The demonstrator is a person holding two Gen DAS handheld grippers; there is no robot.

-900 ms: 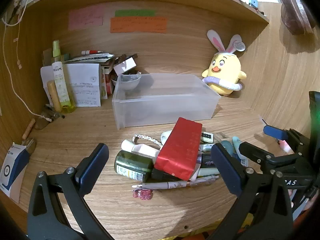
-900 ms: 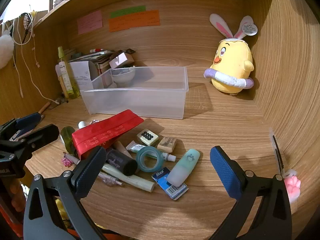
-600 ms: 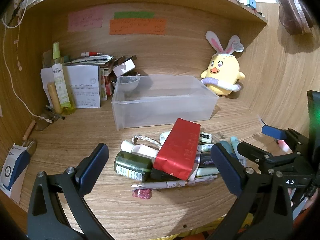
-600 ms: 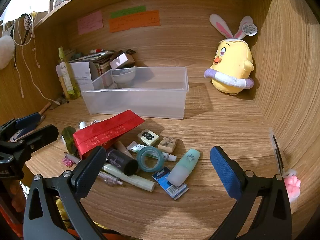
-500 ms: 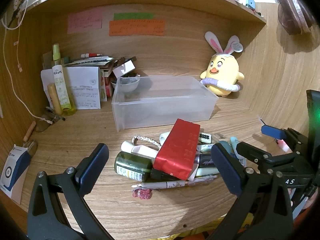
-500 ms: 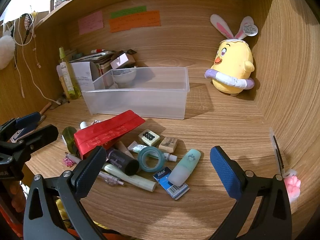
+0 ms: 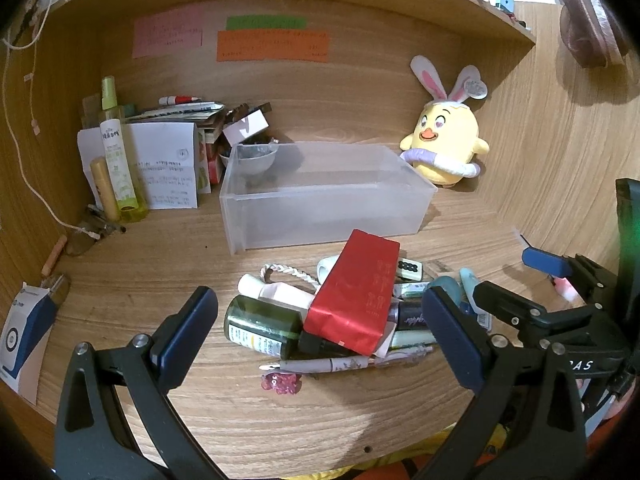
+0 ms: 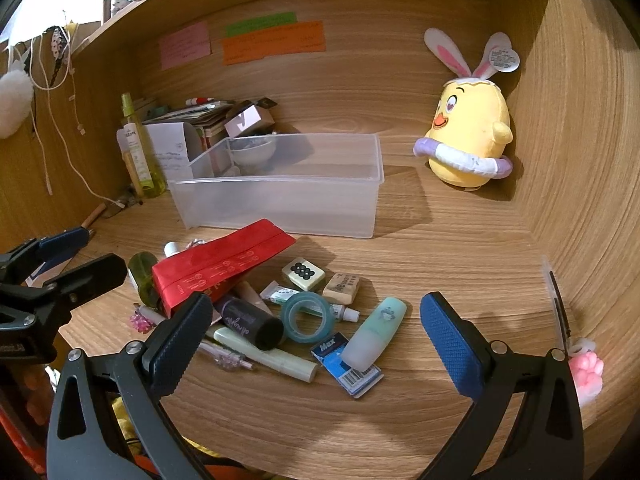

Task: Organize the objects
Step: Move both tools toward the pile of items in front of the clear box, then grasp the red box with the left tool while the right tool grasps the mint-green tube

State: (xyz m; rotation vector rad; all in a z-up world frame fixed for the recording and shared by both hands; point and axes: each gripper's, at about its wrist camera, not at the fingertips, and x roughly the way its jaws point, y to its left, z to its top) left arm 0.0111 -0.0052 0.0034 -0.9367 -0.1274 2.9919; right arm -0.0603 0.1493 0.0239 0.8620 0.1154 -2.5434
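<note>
A pile of small items lies on the wooden desk in front of a clear plastic bin [image 7: 328,196] [image 8: 280,196]. A red packet [image 7: 354,294] [image 8: 222,262] lies on top of it. Around it are a dark green bottle [image 7: 262,326], a teal tape roll [image 8: 307,318], a mint tube [image 8: 376,332], a blue Max box [image 8: 348,364], an eraser [image 8: 341,287] and a pen [image 7: 332,365]. My left gripper [image 7: 320,332] is open and empty just short of the pile. My right gripper [image 8: 316,336] is open and empty over the pile's right part.
A yellow bunny-eared chick plush [image 7: 444,148] [image 8: 470,136] sits at the back right. Spray bottles [image 7: 116,152], papers and a bowl [image 7: 252,160] crowd the back left. A blue and white box [image 7: 24,332] lies at the left edge. A pink item [image 8: 586,372] sits far right.
Both views have shifted only slightly. Both grippers stay open and the pile has not moved.
</note>
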